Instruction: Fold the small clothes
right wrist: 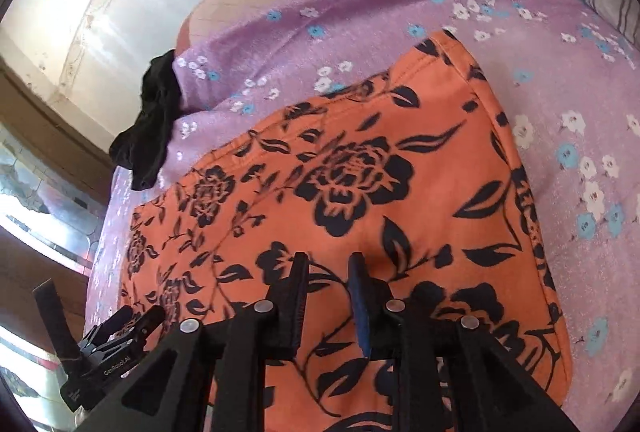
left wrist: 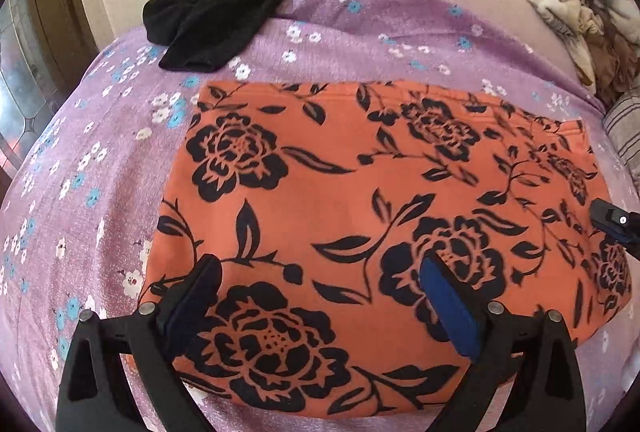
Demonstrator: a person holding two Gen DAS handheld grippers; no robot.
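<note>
Your left gripper (left wrist: pixel 320 288) hangs low over the near edge of the orange cloth (left wrist: pixel 360 224), its 2 fingers spread wide with nothing between them, pointing toward the far side of the bed. The cloth, orange with black flowers, lies flat and folded on the purple blanket (left wrist: pixel 100 191), filling the middle of it. Your right gripper (right wrist: pixel 330 272) is tilted down over the same cloth (right wrist: pixel 360 171) near its near edge, its 2 fingers drawn to a narrow gap; you cannot tell whether any fabric is pinched between them. In the left view its tip (left wrist: pixel 612 222) shows at the cloth's right side. A black garment (left wrist: pixel 216 15) lies crumpled at the blanket's far left corner, well apart from the cloth. Bunched beige bedding (left wrist: pixel 572 11) sits at the far right.
</note>
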